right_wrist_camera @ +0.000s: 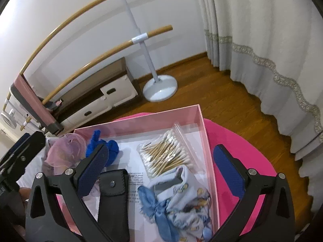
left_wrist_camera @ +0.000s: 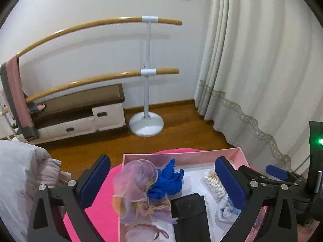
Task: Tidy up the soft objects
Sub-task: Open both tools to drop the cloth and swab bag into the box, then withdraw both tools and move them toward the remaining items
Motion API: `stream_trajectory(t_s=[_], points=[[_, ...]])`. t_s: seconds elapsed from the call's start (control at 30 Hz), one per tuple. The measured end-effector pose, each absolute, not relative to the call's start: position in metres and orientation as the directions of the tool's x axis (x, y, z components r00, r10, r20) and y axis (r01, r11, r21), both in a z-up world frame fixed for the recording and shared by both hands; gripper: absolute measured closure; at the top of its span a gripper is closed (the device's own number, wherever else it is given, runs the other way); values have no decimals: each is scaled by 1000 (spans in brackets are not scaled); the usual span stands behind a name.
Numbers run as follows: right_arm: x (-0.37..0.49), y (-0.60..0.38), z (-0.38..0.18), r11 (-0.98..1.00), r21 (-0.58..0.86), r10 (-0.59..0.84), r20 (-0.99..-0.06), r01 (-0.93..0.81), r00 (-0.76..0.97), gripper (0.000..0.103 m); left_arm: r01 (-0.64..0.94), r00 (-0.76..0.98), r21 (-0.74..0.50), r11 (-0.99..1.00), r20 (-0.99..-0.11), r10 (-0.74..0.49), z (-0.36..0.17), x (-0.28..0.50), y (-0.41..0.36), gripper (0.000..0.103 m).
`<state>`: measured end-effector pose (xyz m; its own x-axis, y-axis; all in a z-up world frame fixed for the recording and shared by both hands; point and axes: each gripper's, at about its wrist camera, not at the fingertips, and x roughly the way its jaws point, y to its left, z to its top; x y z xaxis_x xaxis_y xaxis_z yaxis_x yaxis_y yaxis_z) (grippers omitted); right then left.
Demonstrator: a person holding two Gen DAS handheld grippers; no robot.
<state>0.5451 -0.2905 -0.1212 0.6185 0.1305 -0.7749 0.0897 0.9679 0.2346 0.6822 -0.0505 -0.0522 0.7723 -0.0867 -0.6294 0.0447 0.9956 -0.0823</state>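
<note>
Both the left gripper (left_wrist_camera: 162,179) and right gripper (right_wrist_camera: 161,165) hang apart and empty over the pink box (right_wrist_camera: 203,125), so I'd pinch each cloth's bunched middle.

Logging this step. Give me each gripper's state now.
Left gripper: open, holding nothing.
Right gripper: open, holding nothing.

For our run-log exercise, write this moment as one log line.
left gripper: open, empty | right gripper: open, empty | pink box: holds pastel organza piece, blue cloth, cotton swabs, black case, patterned cloth
</note>
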Motion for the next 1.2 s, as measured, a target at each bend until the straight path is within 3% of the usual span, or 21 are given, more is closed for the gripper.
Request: stream_trajectory(t_s=[0.37,0.73,1.2], points=[[475,-254,-65,993,98,21,-684,63,729,0,19,835,-2,1000,-550,-17,-48,590,-51,0],[393,-227,-33,997,24,-42,-590,70,806,0,10,860,-26,1000,-510,-21,-62,486,-37,0],[317,-219,-12,997,45,-33,-505,64,863,0,-22,894,-22,1000,-448,10,-49,379,-18,0]])
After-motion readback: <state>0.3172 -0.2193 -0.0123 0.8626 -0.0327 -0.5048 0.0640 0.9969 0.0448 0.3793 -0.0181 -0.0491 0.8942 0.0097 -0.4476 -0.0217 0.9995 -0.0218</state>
